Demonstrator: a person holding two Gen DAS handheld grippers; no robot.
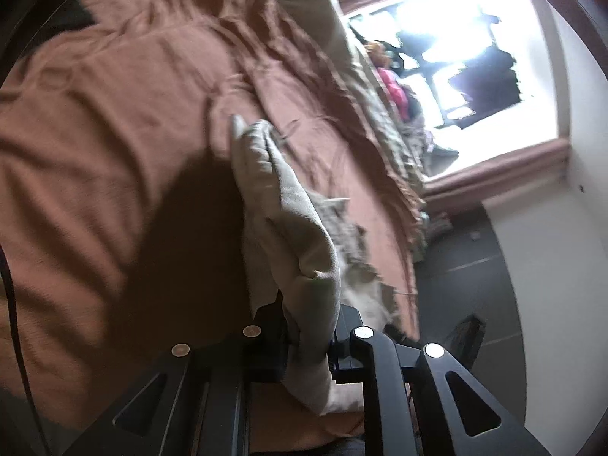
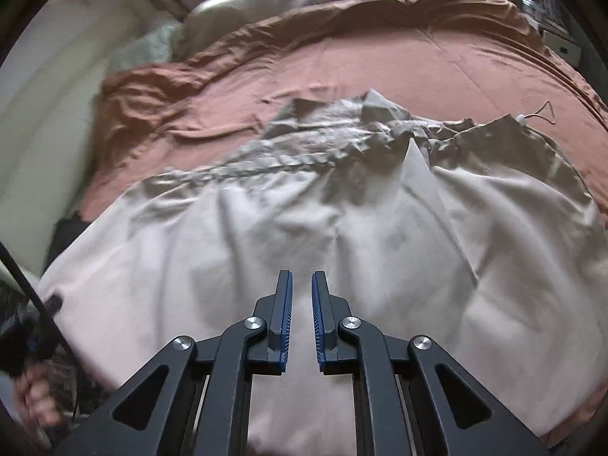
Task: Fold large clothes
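Left gripper (image 1: 309, 336) is clamping a fold of the beige garment (image 1: 288, 205) above the rust-brown bedspread (image 1: 114, 133); right gripper (image 2: 302, 315) is hovering over the garment, jaws slightly apart, holding nothing.

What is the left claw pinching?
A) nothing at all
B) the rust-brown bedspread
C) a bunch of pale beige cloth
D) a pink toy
C: in the left wrist view, the left claw is closed on a bunched fold of the pale beige cloth garment, lifted above the rust-brown bedspread.
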